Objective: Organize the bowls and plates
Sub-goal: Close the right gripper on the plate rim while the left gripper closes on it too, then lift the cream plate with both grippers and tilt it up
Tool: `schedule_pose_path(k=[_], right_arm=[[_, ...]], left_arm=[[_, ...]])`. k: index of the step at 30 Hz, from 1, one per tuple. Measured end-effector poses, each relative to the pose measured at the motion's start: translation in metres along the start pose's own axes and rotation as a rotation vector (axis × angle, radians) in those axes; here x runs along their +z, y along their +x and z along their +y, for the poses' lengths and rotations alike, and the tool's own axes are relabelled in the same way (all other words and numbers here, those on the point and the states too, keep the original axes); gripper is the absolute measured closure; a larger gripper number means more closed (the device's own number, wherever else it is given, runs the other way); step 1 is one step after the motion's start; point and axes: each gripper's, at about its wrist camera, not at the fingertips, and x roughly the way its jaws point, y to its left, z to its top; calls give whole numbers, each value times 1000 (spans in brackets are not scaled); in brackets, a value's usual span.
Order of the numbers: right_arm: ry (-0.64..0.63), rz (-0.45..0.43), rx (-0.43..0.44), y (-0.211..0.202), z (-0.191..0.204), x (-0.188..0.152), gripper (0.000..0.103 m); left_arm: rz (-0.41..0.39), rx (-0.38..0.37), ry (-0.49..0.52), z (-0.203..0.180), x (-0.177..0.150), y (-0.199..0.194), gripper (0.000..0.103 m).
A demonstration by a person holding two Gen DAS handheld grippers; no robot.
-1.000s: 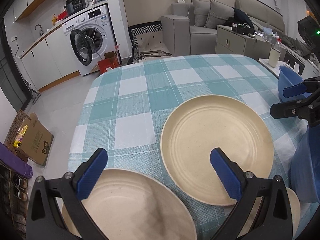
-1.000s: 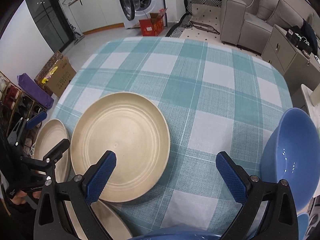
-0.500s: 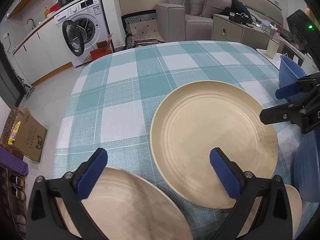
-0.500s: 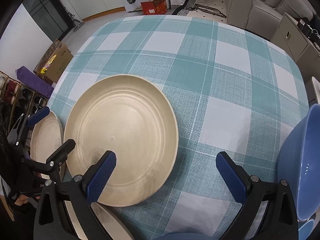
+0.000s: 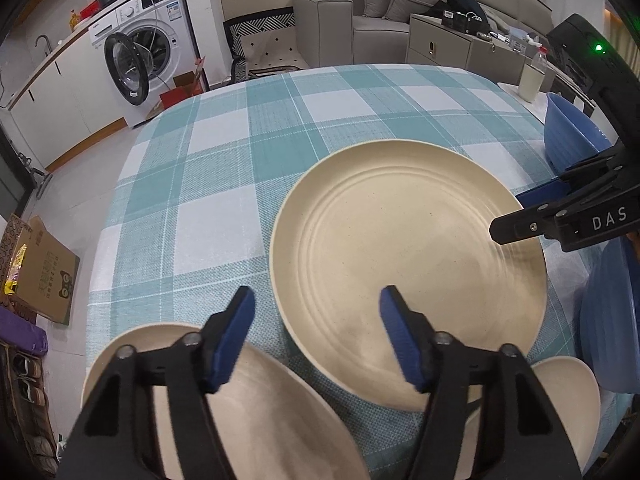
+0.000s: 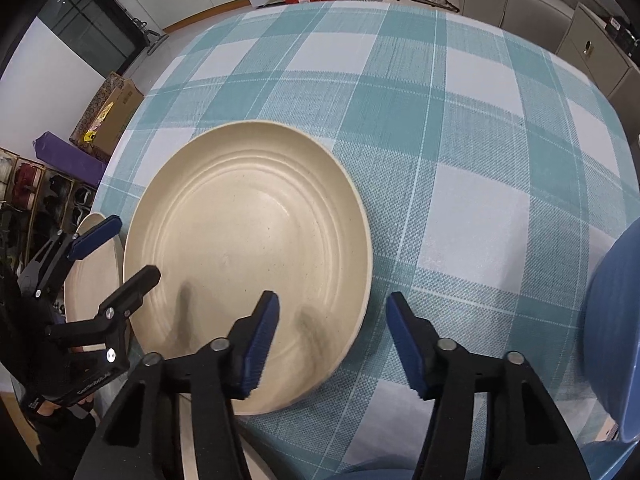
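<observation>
A large cream plate [image 5: 408,256] [image 6: 248,240] lies on the checked tablecloth [image 5: 224,184]. My left gripper [image 5: 316,320] hovers over the plate's near-left rim. Its jaws are closing, the rim lies between them, and the pads do not press on it. My right gripper [image 6: 334,332] hangs over the plate's near-right rim in the same way, jaws closing and pads clear of it. A second cream plate [image 5: 248,408] [image 6: 94,276] lies under the left gripper. A small cream dish [image 5: 572,392] sits at the near right. Each gripper shows in the other's view, the right gripper [image 5: 516,216] and the left gripper [image 6: 120,254].
Blue bowls [image 5: 572,136] [image 5: 612,320] [image 6: 616,320] stand along the table's right side. A bottle [image 5: 532,76] stands beyond the table on a side surface. A washing machine [image 5: 148,52], a sofa and cardboard boxes [image 5: 40,272] are on the floor around.
Both grippers have sunk toward the large plate and tilted further down. Both pairs of jaws have narrowed from wide open to about half.
</observation>
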Motion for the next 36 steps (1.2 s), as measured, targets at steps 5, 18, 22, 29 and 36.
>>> schedule_pose_path(k=[5, 18, 22, 29, 36], right_arm=[[2, 10, 7, 5, 1, -2, 64], [-13, -24, -28, 2, 1, -6, 83], [-12, -37, -34, -1, 0, -8, 84], [1, -57, -22, -10, -5, -11, 84], [12, -81, -8, -25, -9, -15, 84]], left_arm=[[2, 3, -10, 0, -1, 2, 57], [-5, 7, -28, 7, -2, 1, 70], [-4, -2, -31, 6, -2, 1, 71], [-17, -9, -37, 5, 0, -5, 71], [-46, -6, -32, 3, 4, -20, 71]])
